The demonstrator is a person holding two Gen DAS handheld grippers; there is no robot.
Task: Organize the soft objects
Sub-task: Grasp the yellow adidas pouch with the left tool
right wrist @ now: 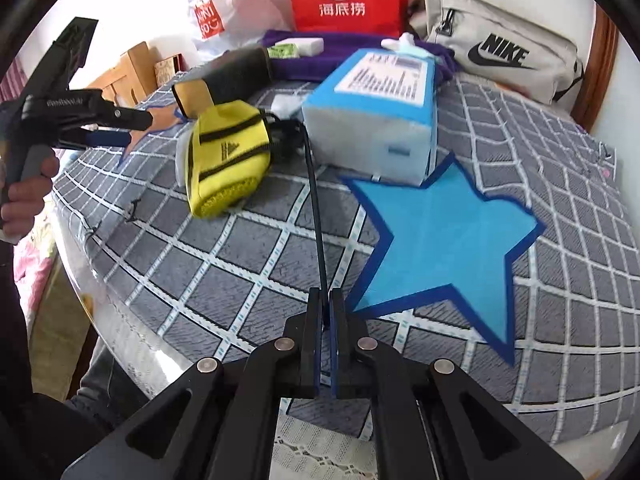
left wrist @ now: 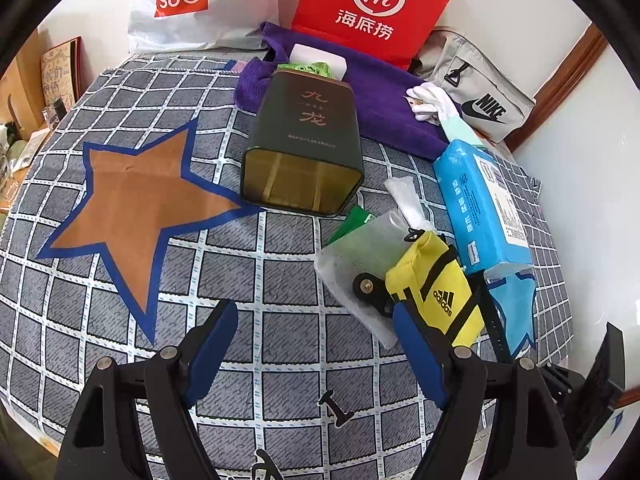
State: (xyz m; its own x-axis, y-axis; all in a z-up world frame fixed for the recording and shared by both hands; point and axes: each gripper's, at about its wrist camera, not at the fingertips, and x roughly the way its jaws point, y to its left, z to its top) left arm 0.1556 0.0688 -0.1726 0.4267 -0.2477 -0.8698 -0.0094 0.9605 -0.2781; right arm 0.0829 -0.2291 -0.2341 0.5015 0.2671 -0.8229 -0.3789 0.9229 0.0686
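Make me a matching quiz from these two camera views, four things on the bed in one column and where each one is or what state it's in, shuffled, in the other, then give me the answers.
Things:
1. yellow adidas pouch
2. dark tin
3. right gripper
4. left gripper

States:
A. lying on its side, open end toward the left wrist camera
B. open, holding nothing
C. shut on a black strap
D. between the mesh bag and the blue tissue pack

Pairs: 1-D, 2-A, 3-C, 4-B
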